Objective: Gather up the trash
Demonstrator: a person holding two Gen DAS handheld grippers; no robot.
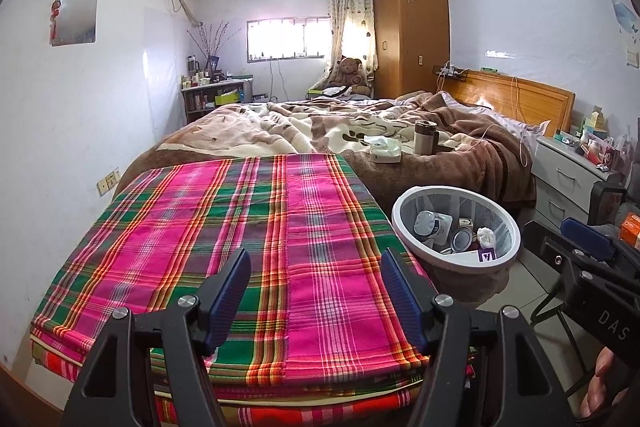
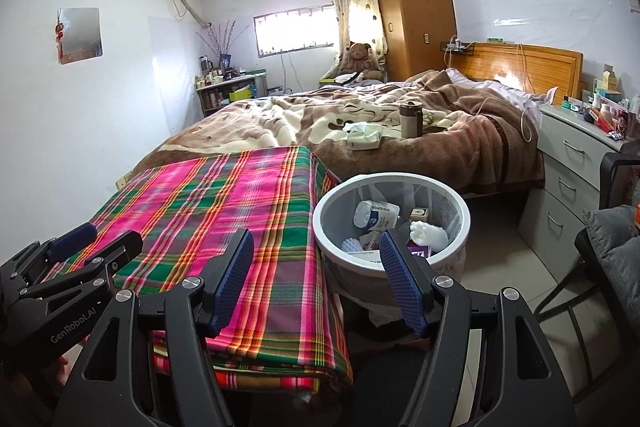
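Left gripper [image 1: 316,291] jaws apart (empty) over plaid cloth [image 1: 240,247], bin [image 1: 404,227] beside

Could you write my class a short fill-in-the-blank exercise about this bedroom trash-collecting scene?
1. The white trash bin stands on the floor beside the folded ____ cloth.
2. Both the left gripper and the right gripper hold ____.
3. A crumpled white tissue lies ____ the bin.
4. A travel mug stands upright on the ____.

Missing words: plaid; nothing; inside; bed
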